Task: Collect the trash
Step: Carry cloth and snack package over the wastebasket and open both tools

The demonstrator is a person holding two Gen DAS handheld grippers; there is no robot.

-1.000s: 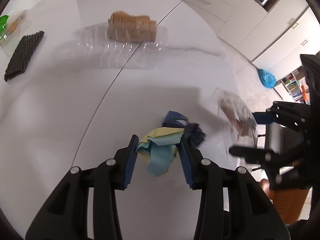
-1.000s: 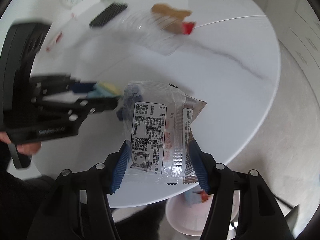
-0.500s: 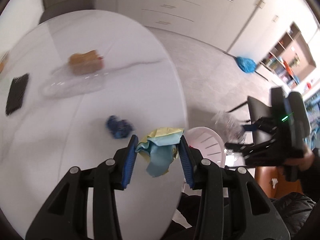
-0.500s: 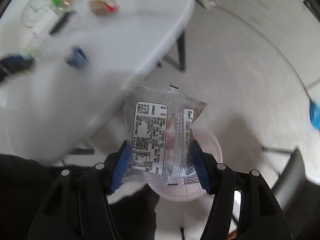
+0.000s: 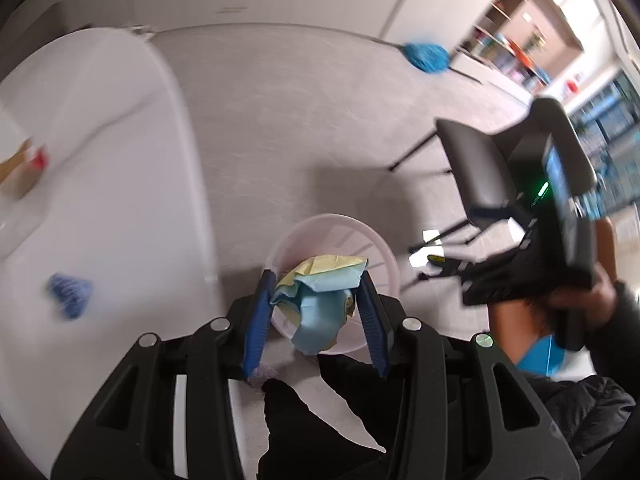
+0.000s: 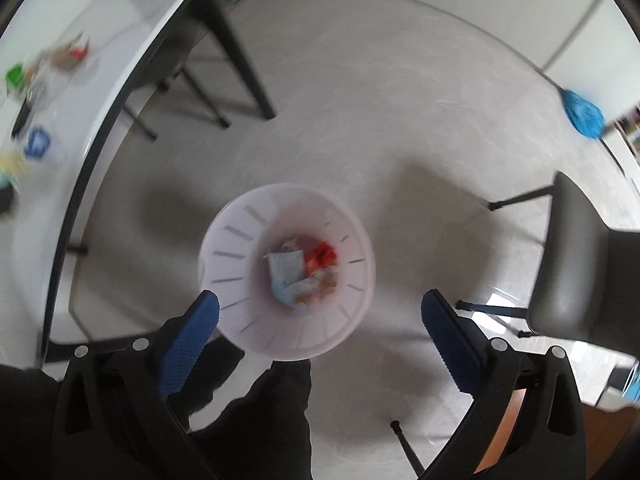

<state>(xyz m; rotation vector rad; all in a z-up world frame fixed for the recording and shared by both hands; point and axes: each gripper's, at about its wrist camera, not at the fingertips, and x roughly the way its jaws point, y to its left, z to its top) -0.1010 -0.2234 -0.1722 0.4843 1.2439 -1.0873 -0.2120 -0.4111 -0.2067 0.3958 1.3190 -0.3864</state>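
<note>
You are pinching the crumpled paper wad (image 5: 320, 300) between the left gripper (image 5: 318, 320) pads at lower centre, over the white bin (image 5: 384, 256). Your right gripper (image 6: 320, 320) jaws have just been opening; they are spreading wide, empty, above the bin (image 6: 240, 312) holding wrappers (image 6: 304, 276).

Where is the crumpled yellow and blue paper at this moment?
In the left wrist view, the crumpled paper is clamped between the left tongs, low in the middle of the picture, in front of the white bin on the floor beside the table.
</note>
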